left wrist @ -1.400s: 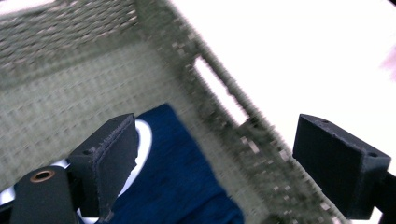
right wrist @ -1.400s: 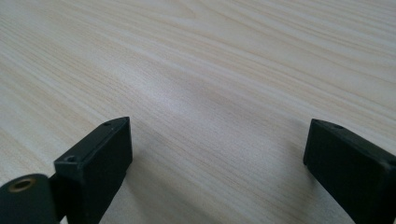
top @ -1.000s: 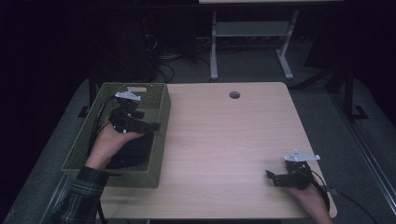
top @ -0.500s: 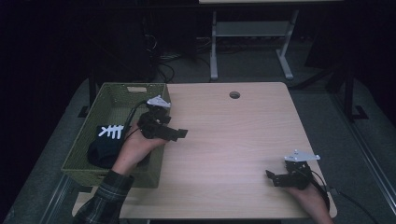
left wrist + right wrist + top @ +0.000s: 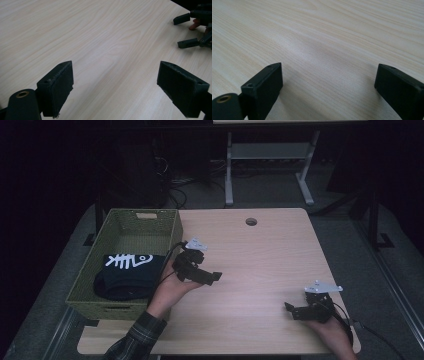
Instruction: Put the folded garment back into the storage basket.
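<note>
A folded black garment (image 5: 125, 275) with a white fishbone print lies in the green woven basket (image 5: 145, 216) at the table's left. My left gripper (image 5: 212, 276) hovers over the light wood table (image 5: 260, 260) just right of the basket, open and empty. In the left gripper view its pads (image 5: 58, 86) stand wide apart over bare wood, and the right gripper (image 5: 192, 31) appears at the top right. My right gripper (image 5: 290, 310) rests near the front right corner, open and empty. Bare tabletop (image 5: 324, 50) lies between its fingers (image 5: 265, 85).
A round cable hole (image 5: 251, 221) sits near the table's far edge. Behind the table stands a white metal frame (image 5: 270, 160) on a dark floor with cables. The basket's near wall (image 5: 100, 307) lines up with the table's front left.
My left gripper came up out of the basket and moved right over the table, leaving the black garment inside. The right gripper has stayed in place.
</note>
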{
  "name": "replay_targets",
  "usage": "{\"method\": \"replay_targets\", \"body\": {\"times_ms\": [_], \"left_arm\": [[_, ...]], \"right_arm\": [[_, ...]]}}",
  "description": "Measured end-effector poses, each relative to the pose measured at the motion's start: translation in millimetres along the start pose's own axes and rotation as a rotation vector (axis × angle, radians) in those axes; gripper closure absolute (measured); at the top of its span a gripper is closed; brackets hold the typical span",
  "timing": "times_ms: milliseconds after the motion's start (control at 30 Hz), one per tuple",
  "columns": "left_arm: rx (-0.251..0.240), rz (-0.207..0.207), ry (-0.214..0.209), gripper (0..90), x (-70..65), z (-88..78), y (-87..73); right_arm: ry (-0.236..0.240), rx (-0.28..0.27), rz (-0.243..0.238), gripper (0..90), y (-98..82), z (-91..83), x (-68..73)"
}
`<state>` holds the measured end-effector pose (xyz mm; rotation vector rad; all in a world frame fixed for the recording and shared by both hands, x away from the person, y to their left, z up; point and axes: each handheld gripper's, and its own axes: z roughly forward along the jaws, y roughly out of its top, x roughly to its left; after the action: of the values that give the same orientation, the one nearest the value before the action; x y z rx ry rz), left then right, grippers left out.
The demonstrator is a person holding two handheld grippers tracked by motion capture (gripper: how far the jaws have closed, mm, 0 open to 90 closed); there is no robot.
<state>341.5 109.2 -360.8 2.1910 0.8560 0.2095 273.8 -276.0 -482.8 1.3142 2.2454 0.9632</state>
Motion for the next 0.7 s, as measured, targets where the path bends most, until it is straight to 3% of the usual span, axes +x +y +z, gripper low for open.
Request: {"method": "replay_targets", "body": {"times_ms": [333, 467, 700], "left_arm": [[0.0, 0.052, 0.022, 13.1, -14.7, 31.7, -20.1], [0.002, 0.042, 0.022, 13.0, -18.1, 41.3, -29.8], [0.017, 0.059, 0.032, 12.8, -18.9, 61.1, -48.6]], "right_arm": [[0.0, 0.0, 0.0, 7.6, 0.0, 0.0, 0.0], [-0.001, 0.0, -0.001, 7.6, 0.0, 0.0, 0.0], [0.0, 0.0, 0.0, 7.6, 0.0, 0.0, 0.0]]}}
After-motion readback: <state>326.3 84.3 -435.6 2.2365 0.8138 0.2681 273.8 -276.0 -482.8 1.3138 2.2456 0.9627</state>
